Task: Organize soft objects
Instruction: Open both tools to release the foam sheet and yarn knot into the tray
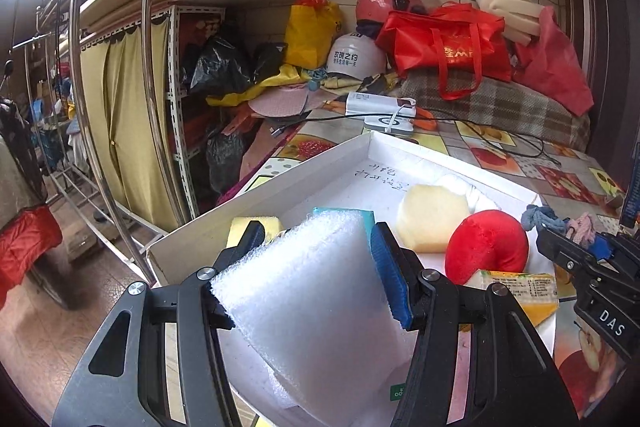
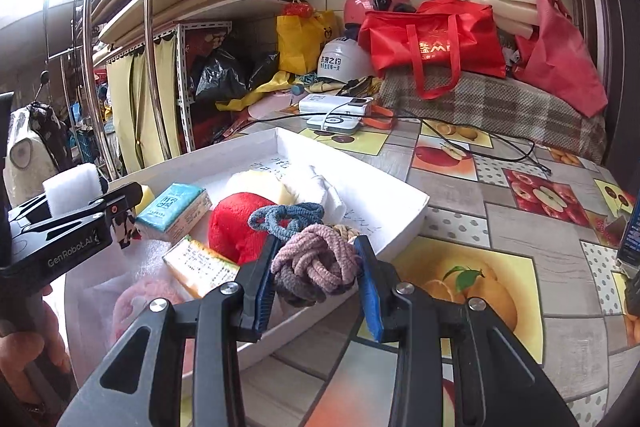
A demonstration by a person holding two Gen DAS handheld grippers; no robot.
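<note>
My left gripper (image 1: 316,247) is shut on a white foam block (image 1: 308,291) and holds it over the near end of a shallow white box (image 1: 280,183). My right gripper (image 2: 316,259) is shut on a bundle of pink, grey and blue hair ties (image 2: 312,263) above the box's right rim (image 2: 404,227). Inside the box lie a red plush ball (image 1: 486,245), a pale yellow sponge (image 1: 432,219), a teal tissue pack (image 2: 174,211), a yellow packet (image 2: 200,267) and a white cloth (image 2: 320,191). The left gripper also shows in the right wrist view (image 2: 80,199).
The box sits on a fruit-print tablecloth (image 2: 500,227). Behind it are power banks with a black cable (image 2: 336,111), helmets (image 2: 344,63), a red bag (image 2: 432,43) and foam rolls on a plaid blanket (image 2: 500,111). A shelf with yellow curtains (image 1: 124,131) stands left.
</note>
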